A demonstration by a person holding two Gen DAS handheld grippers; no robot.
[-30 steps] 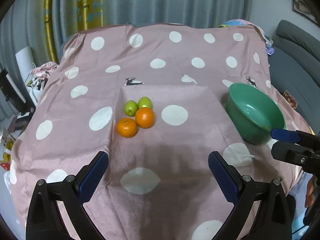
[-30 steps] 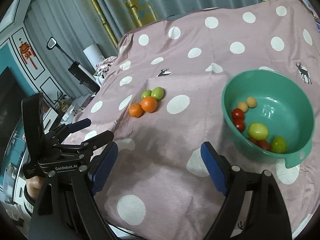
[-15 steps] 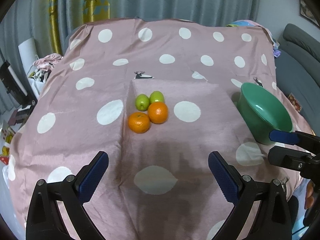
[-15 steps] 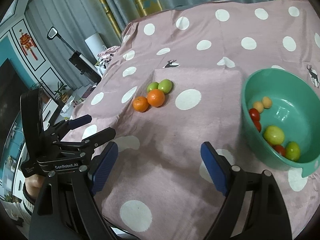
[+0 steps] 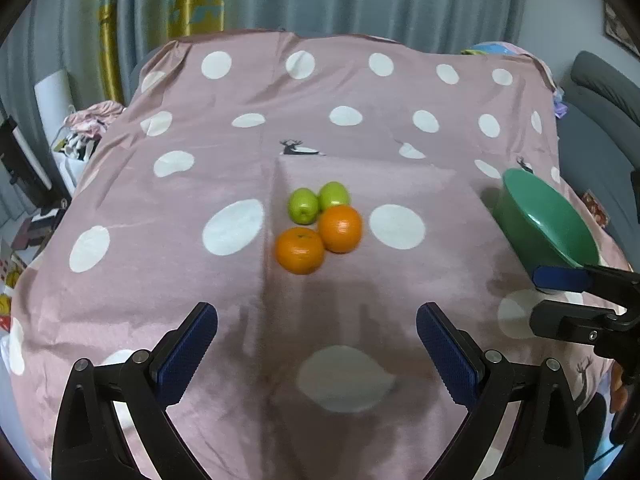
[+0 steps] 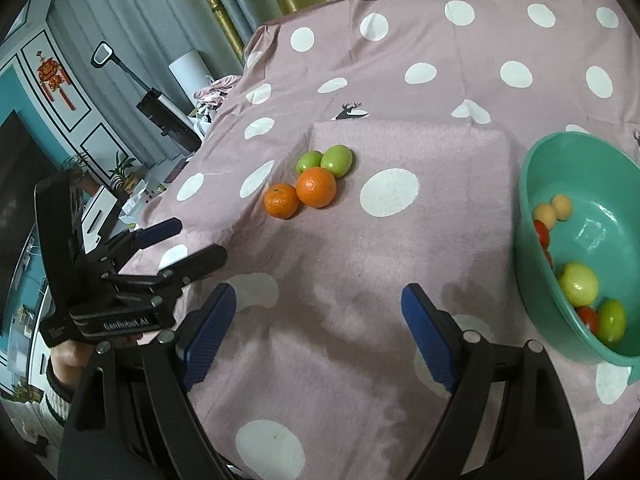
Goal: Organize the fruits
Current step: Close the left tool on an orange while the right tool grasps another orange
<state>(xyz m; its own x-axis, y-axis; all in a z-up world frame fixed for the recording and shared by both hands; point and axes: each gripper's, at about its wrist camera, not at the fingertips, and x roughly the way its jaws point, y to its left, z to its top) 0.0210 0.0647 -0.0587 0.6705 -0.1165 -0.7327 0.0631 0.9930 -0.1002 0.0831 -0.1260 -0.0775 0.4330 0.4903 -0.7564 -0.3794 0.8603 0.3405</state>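
Observation:
Two oranges [image 5: 299, 250] [image 5: 340, 228] and two green apples [image 5: 303, 205] [image 5: 334, 196] lie bunched together mid-table on a pink polka-dot cloth [image 5: 236, 168]. In the right wrist view the same oranges [image 6: 281, 201] [image 6: 316, 187] and green apples [image 6: 337, 160] sit ahead and to the left. A green bowl [image 6: 532, 184] at the right holds several small fruits, red, yellow, green and orange. My left gripper [image 5: 316, 346] hangs open and empty short of the cluster. My right gripper [image 6: 318, 330] is open and empty too, between the cluster and the bowl [image 5: 548, 220].
The cloth hangs over the table edges. Curtains stand behind the table. A grey sofa [image 5: 600, 120] is at the right; clutter and a white cylinder [image 5: 52, 96] are at the left. A hand [image 6: 70, 356] holds the left gripper's handle.
Both grippers have moved forward and a little down toward the fruit, so the cluster looks larger and nearer. In the right wrist view the bowl has slid toward the right edge. Both stay open.

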